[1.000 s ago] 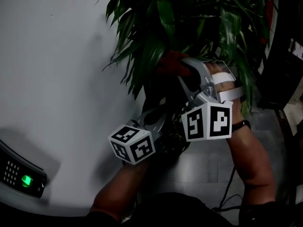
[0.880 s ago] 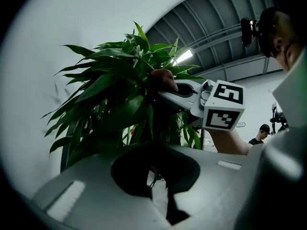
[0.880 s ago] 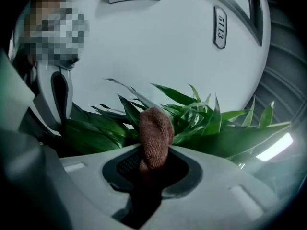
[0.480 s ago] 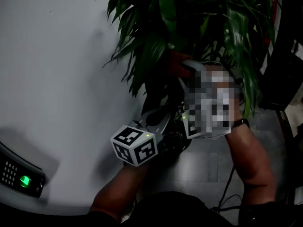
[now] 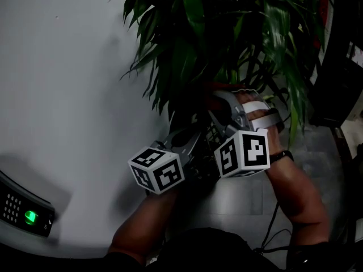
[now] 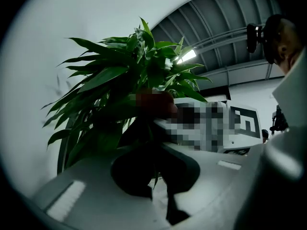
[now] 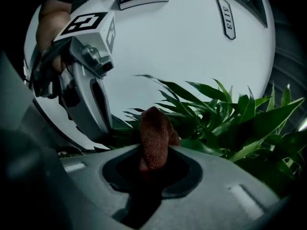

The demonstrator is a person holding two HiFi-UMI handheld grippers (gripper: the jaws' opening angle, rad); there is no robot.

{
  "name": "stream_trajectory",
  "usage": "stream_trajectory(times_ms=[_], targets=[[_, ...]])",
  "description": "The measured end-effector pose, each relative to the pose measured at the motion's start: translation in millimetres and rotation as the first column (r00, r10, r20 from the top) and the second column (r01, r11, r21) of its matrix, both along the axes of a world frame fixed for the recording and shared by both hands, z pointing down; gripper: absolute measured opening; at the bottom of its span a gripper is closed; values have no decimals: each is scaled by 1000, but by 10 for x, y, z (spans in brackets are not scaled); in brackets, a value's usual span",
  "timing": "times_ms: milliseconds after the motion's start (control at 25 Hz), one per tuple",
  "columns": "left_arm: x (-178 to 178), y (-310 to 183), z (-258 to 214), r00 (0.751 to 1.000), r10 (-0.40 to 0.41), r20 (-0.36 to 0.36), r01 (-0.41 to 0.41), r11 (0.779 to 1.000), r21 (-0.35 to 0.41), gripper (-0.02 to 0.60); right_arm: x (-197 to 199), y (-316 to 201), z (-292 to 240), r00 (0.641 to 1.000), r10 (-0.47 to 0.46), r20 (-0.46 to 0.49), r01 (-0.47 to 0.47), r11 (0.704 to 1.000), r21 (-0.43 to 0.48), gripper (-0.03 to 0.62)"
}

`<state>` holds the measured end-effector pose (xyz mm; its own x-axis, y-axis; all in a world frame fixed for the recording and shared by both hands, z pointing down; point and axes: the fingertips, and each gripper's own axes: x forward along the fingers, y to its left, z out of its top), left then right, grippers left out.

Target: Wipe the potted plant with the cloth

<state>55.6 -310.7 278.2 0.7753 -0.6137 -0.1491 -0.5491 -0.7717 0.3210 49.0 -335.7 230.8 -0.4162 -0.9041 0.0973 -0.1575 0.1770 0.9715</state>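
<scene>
The potted plant (image 5: 227, 33) fills the top of the head view with long green leaves. My right gripper (image 5: 214, 95) is shut on a red-brown cloth (image 7: 154, 135), which sticks out of its jaws against the lower leaves (image 7: 225, 114). In the head view the cloth (image 5: 218, 88) is a dim red patch in the foliage. My left gripper (image 5: 186, 126) reaches into the dark lower leaves just left of it, shut. Its dark fingers (image 6: 144, 143) run up into the foliage, and it is too dark to tell whether they pinch a leaf.
A white curved wall (image 5: 68, 67) stands close on the left, with a keypad unit showing a green light (image 5: 25, 214). Dark furniture (image 5: 340, 95) stands at the right. Grey floor tiles (image 5: 238, 200) and a cable (image 5: 272, 231) lie below my arms.
My right gripper has come down through the leaves with the cloth, toward the bottom of the head view. The left gripper has stayed where it was.
</scene>
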Motion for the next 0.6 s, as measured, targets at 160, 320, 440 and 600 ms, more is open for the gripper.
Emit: stream_trajectory(times_ms=[160,320,440,600], targets=[[25,28,-11,1000,-2,17,2,1000,13,21,-11,87,124,999,-23,24,25,997,-73,71],[2,24,-14,999,-17,34,16,1000,24,21,-40,208,248,998,-52,44,58,984,-166,71],[-25,20,-15,998,-31,49,29,999,37,21,-45,308,362,997,-76,29,80,970,-229,71],[-22,26,-21,998,-30,56,28,999,42,21,-15,399,451,996,-83,32,89,958,-272,71]])
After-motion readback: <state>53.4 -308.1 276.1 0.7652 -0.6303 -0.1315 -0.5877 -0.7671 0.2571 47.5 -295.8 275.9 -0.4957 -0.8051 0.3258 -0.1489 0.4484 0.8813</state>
